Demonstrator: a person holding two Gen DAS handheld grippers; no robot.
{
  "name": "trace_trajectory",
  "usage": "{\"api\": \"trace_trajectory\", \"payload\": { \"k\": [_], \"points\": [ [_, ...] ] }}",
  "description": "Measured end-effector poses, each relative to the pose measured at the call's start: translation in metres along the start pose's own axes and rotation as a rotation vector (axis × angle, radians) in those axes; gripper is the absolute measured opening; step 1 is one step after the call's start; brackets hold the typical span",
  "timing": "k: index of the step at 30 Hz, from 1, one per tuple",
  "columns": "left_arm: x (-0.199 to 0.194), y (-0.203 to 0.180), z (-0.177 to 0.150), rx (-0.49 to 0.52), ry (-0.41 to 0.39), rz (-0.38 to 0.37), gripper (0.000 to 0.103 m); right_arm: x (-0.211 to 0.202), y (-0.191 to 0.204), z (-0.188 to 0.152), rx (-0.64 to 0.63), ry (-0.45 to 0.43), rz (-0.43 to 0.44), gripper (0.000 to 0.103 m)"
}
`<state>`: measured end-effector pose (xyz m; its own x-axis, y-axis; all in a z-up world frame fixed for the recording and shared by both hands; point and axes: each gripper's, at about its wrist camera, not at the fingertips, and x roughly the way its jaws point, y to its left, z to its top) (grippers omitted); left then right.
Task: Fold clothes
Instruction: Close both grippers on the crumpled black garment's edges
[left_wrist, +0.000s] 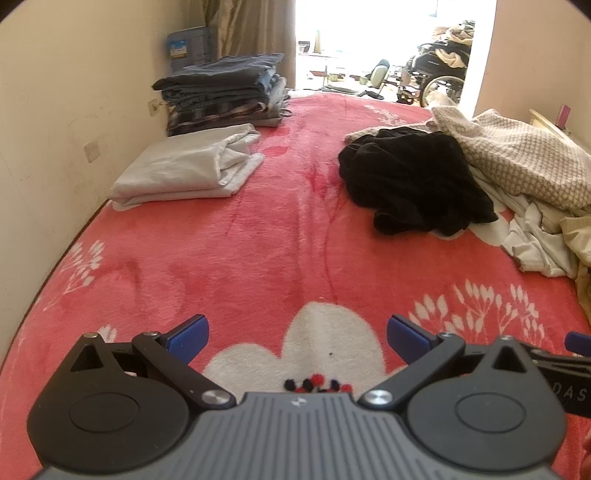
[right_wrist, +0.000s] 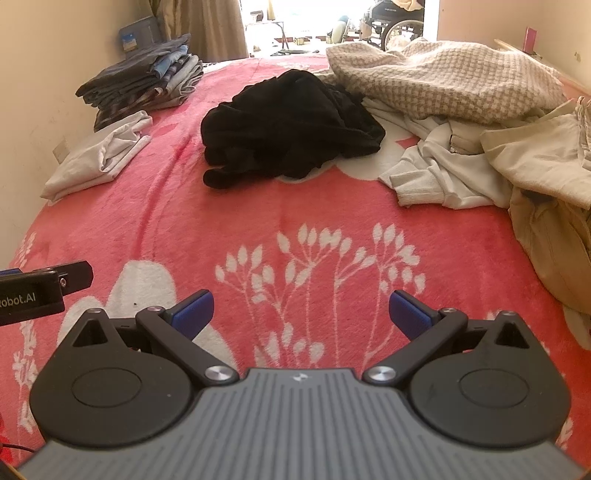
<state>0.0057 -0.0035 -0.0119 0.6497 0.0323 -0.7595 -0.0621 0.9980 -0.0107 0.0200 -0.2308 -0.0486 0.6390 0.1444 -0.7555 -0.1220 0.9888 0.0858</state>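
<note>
From your left wrist view, your left claw (left_wrist: 297, 339) hangs with its blue pads spread wide and empty above the pink floral blanket (left_wrist: 258, 258) on the bed. A folded white garment (left_wrist: 184, 170) lies at upper left, just in front of a stack of folded dark clothes (left_wrist: 221, 92); a crumpled black garment (left_wrist: 413, 181) sits right of centre.

From your right wrist view, your right claw (right_wrist: 300, 314) gapes empty too. The black garment (right_wrist: 288, 129) lies at upper centre, a checked knit blanket (right_wrist: 443, 77) and rumpled cream clothes (right_wrist: 461, 170) at right.
</note>
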Motion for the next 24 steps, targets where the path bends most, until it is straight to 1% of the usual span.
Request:
{"api": "trace_trajectory", "payload": {
  "k": [3, 6, 9, 11, 12, 15, 18, 21, 23, 24],
  "points": [
    [0.008, -0.005, 0.006, 0.021, -0.032, -0.025, 0.103, 0.004, -0.008, 0.004, 0.004, -0.028, 0.004, 0.102],
    [0.021, -0.011, 0.019, 0.055, -0.091, -0.056, 0.103, 0.010, -0.018, 0.015, -0.013, -0.087, 0.008, 0.102],
    [0.041, -0.019, 0.038, 0.095, -0.153, -0.097, 0.103, 0.017, -0.029, 0.031, -0.060, -0.191, 0.038, 0.102],
    [0.058, -0.025, 0.053, 0.127, -0.197, -0.130, 0.103, 0.025, -0.037, 0.045, -0.108, -0.292, 0.063, 0.102],
    [0.068, -0.028, 0.062, 0.139, -0.211, -0.137, 0.103, 0.031, -0.040, 0.053, -0.127, -0.326, 0.074, 0.102],
    [0.099, -0.032, 0.087, 0.134, -0.243, -0.152, 0.103, 0.059, -0.040, 0.078, -0.145, -0.323, 0.107, 0.102],
    [0.135, -0.034, 0.112, 0.070, -0.227, -0.184, 0.103, 0.087, -0.040, 0.102, -0.163, -0.319, 0.140, 0.100],
    [0.170, -0.039, 0.129, 0.010, -0.177, -0.224, 0.103, 0.115, -0.041, 0.127, -0.181, -0.316, 0.173, 0.100],
    [0.189, -0.042, 0.132, -0.006, -0.140, -0.236, 0.095, 0.134, -0.041, 0.144, -0.193, -0.314, 0.196, 0.097],
    [0.198, -0.045, 0.132, -0.009, -0.120, -0.235, 0.089, 0.143, -0.041, 0.152, -0.199, -0.313, 0.207, 0.092]
  ]
}}
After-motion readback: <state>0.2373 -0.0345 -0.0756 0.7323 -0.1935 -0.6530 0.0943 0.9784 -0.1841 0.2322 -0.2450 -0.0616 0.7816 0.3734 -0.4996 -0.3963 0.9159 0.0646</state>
